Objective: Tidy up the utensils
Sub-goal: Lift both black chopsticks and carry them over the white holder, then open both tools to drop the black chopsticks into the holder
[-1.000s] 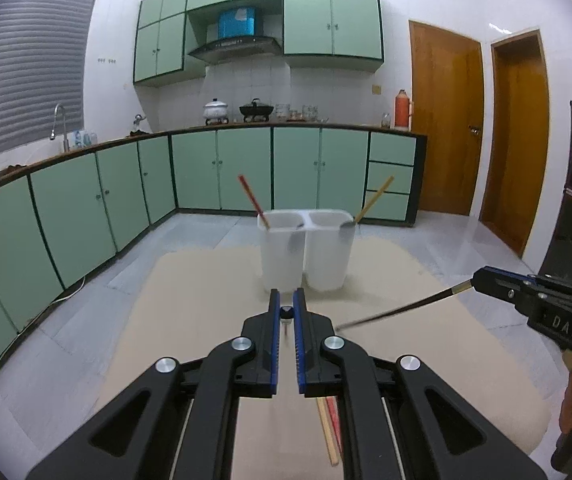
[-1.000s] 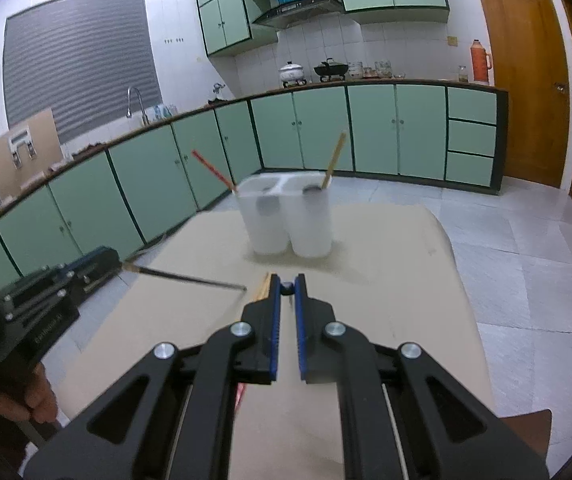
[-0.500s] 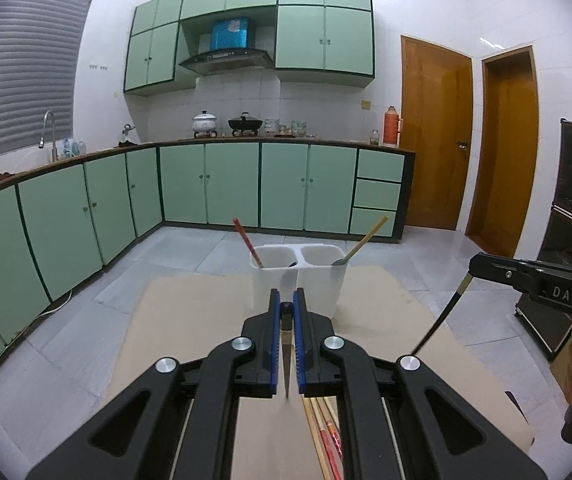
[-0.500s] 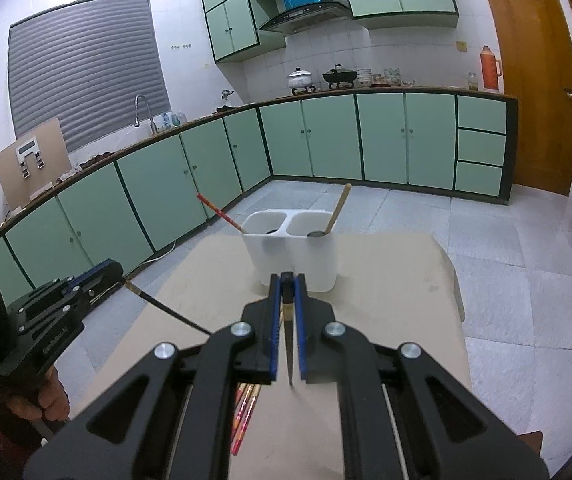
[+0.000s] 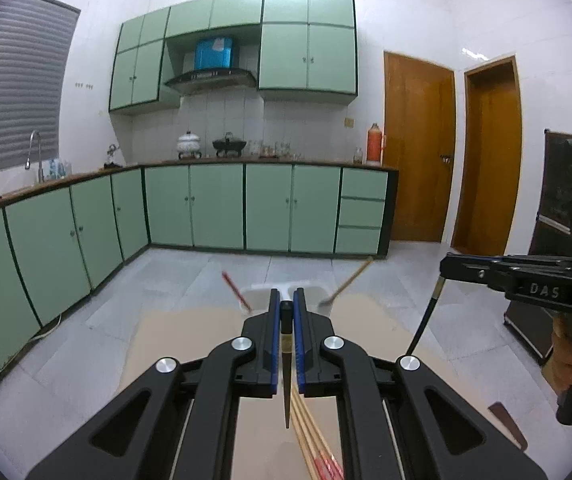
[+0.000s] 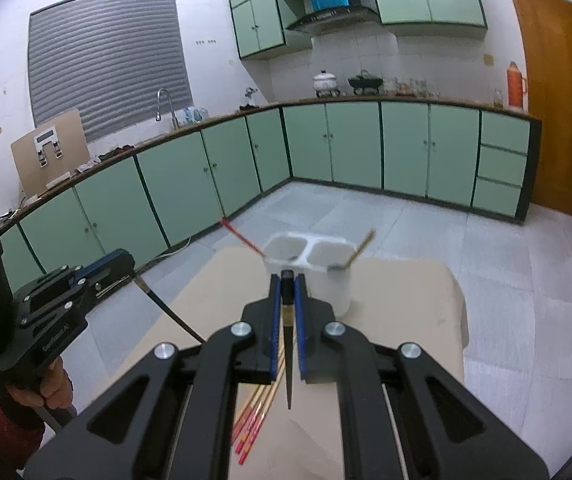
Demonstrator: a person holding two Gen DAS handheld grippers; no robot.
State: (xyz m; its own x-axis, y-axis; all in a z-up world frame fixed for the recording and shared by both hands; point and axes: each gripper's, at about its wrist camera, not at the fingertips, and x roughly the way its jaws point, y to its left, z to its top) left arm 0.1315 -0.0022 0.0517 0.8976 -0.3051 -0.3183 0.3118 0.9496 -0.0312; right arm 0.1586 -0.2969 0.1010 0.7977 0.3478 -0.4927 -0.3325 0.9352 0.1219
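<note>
My left gripper [image 5: 285, 304] is shut on a black chopstick [image 5: 286, 368] that hangs point down above the table. My right gripper [image 6: 287, 282] is shut on a second black chopstick [image 6: 288, 360], also point down. A white two-compartment holder [image 6: 310, 258] stands at the far end of the beige table [image 6: 406, 312]; a red chopstick [image 6: 241, 236] leans in its left cup and a wooden-handled spoon [image 6: 358, 250] in its right. In the left wrist view the holder [image 5: 257, 292] is mostly hidden behind the fingers. Several wooden, red-tipped chopsticks [image 6: 261, 412] lie on the table below both grippers.
Green kitchen cabinets [image 5: 213, 204] run along the back and left walls. Wooden doors [image 5: 418, 152] stand at the right. The right gripper shows in the left wrist view [image 5: 442, 270], holding its chopstick; the left gripper shows in the right wrist view [image 6: 127, 266].
Both grippers have risen and tilted upward with their black chopsticks, which swung from near horizontal to hanging point down. The holder now sits lower in both views.
</note>
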